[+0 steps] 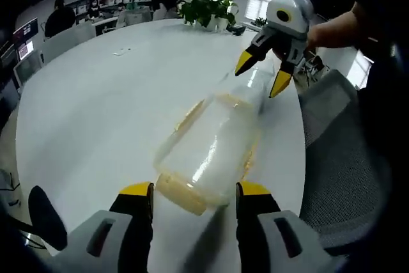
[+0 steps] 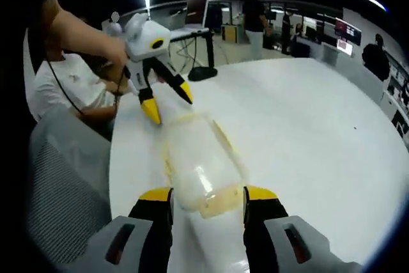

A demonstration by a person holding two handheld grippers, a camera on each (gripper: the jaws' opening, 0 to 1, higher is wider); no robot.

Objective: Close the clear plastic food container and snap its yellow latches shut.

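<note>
Container [image 1: 208, 155] is lying on white table [image 1: 96, 107] btwn both grippers. Left gripper [image 1: 195, 196] and right gripper [image 2: 208, 197] are both hanging w/ jaws apart at opposite ends, gripping nothing. Risk: clear plastic sliding on slick table if pressed unevenly, latches missing.

My claws' yellow tips hide the container's [image 1: 211, 151] near corners; its latches [image 2: 220, 206] blur; far people are too small.

The container [image 1: 208, 155] lies on the table [image 1: 96, 107] near its edge, between the left gripper [image 1: 195, 191] at one end and the right gripper [image 1: 263, 76] at the other, with a chair [image 1: 342, 151] beside the table.
</note>
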